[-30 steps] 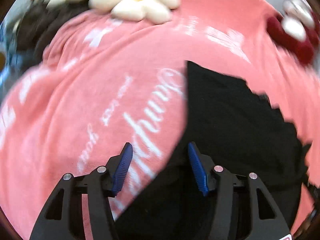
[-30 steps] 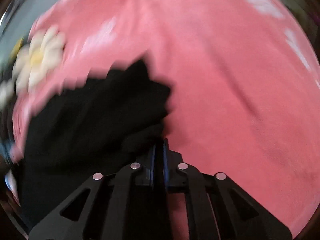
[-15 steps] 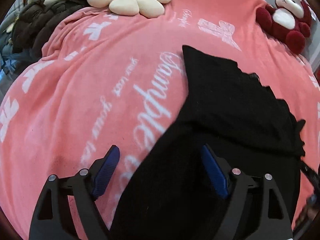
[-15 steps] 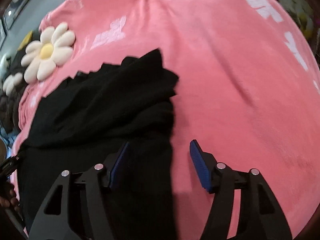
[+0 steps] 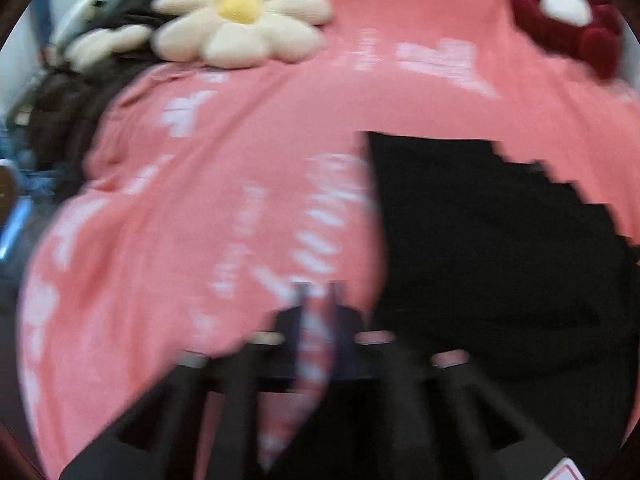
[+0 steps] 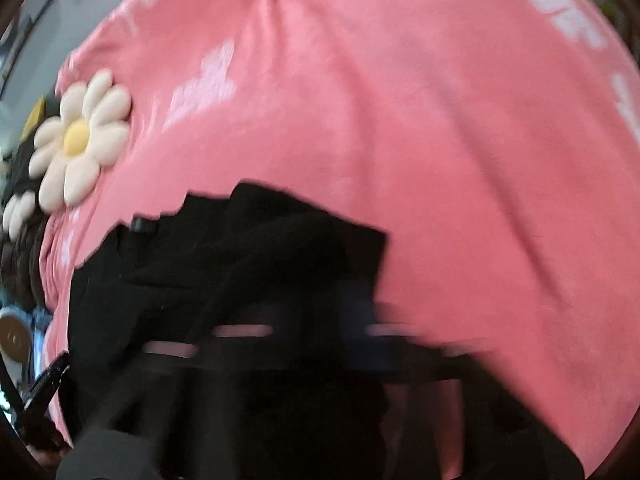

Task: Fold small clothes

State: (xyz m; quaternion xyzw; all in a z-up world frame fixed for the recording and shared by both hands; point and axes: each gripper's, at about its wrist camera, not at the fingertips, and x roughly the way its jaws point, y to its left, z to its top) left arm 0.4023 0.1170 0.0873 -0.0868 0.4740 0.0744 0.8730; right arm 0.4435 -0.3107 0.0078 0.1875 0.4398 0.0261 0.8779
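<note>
- Pink plush blanket point(image 5: 248, 168) with white lettering covers the bed in both wrist views; a daisy-shaped cushion point(image 5: 240, 16) lies at its far edge, and a red-and-white stuffed toy point(image 5: 568, 20) sits in the far corner of the left wrist view.
- A black garment point(image 5: 480, 240) lies on the blanket, partly folded over on itself, with a jagged far edge. In the right wrist view the same black garment point(image 6: 240, 264) spreads from centre to lower left.
- The left claw point(image 5: 318, 320) is pressed together. It is heavily blurred, and mostly pink blanket shows around its tips, with the garment's near edge just beside it on the right. Whether any cloth is pinched cannot be told.
- The right claw point(image 6: 316, 320) is also pressed together and smeared by motion. It sits over the garment's near right part, so it may be pinching black fabric, but the blur hides the contact.
- Deciding relation: the garment lies ahead and to the right of the left claw, and ahead and to the left of the right claw, so it sits between the two hands. The right claw looks nearer to the cloth.
- Judging from this, the next fold probably calls for both near corners to be carried away from the hands toward the jagged far edge.
</note>
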